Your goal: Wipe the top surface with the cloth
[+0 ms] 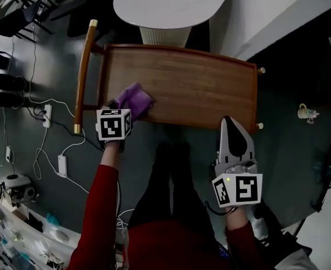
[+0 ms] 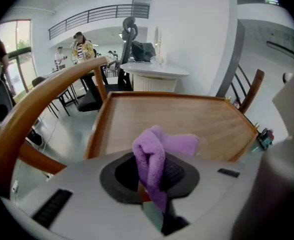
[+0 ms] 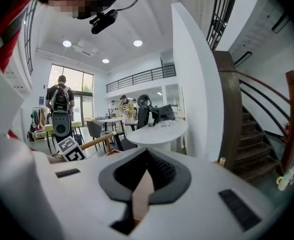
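1. Left claw (image 2: 152,184) clamped on purple cloth (image 1: 135,99) at counter's (image 1: 204,83) near-left corner.
2. Cloth's long axis runs forward; free end points far-right.
3. Right claw (image 3: 141,191) closed, empty, beside counter's near edge.

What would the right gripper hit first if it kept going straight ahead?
Probably the near rim of the brown wooden cart top, just beyond the white right gripper. Height is unclear: held higher, it would pass over toward the round white table.

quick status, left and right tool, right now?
Left tool: shut on the purple cloth.
Right tool: shut, nothing between its jaws.
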